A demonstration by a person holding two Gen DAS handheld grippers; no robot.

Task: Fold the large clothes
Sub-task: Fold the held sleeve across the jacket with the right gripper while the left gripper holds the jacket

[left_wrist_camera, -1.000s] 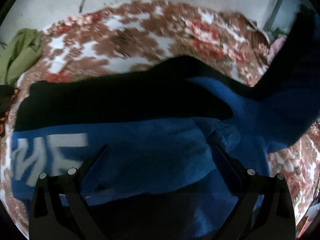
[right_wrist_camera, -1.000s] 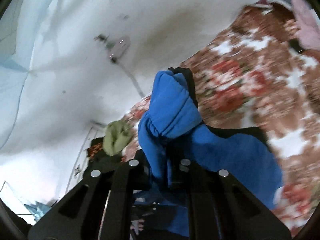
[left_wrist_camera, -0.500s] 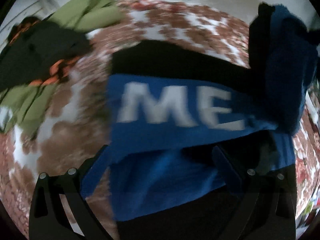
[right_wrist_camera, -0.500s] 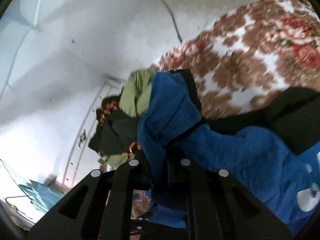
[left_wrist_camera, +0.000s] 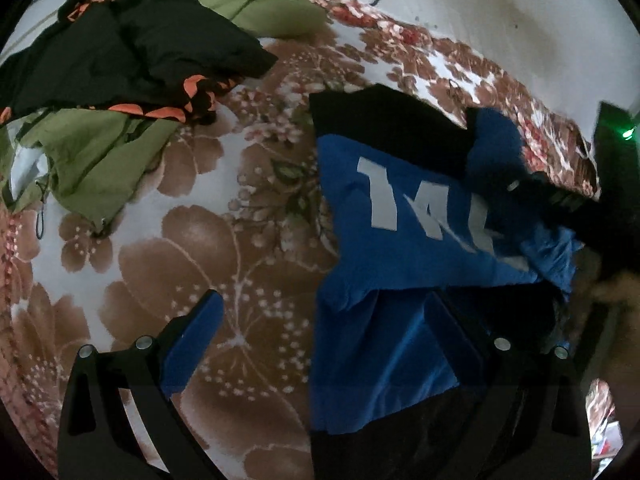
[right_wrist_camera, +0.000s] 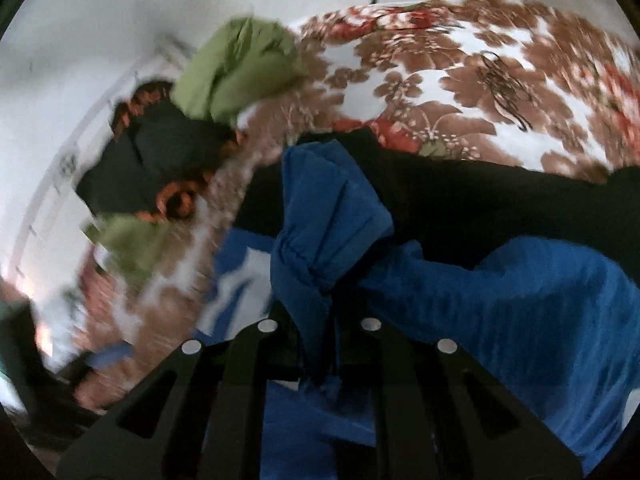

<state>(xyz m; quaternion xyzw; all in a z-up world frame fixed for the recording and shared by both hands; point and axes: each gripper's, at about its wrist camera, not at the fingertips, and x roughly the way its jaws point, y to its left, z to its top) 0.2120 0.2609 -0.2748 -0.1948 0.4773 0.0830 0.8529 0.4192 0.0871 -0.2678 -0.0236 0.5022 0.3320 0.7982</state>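
A blue and black sweatshirt (left_wrist_camera: 400, 240) with white letters (left_wrist_camera: 384, 196) lies on a floral bedspread (left_wrist_camera: 200, 240). My left gripper (left_wrist_camera: 320, 304) hangs open over its left edge, one finger above bare bedspread and the other above the blue cloth, with nothing pinched. My right gripper (right_wrist_camera: 320, 320) is shut on the bunched blue sleeve cuff (right_wrist_camera: 324, 216), and the sleeve trails to the right over the black part of the sweatshirt (right_wrist_camera: 460, 200). In the left wrist view that raised sleeve (left_wrist_camera: 496, 148) shows at the right, with the dark right gripper (left_wrist_camera: 560, 200) behind it.
A heap of clothes sits at the bed's far left: a green garment (left_wrist_camera: 96, 152) and a black one with orange trim (left_wrist_camera: 120, 48), also seen as the green garment (right_wrist_camera: 240, 64) in the right wrist view. A white wall (left_wrist_camera: 500, 8) runs behind the bed.
My left gripper slid left across the sweatshirt to its edge, bringing the clothes heap into view. My right gripper came down and across with the sleeve still pinched, now low over the sweatshirt.
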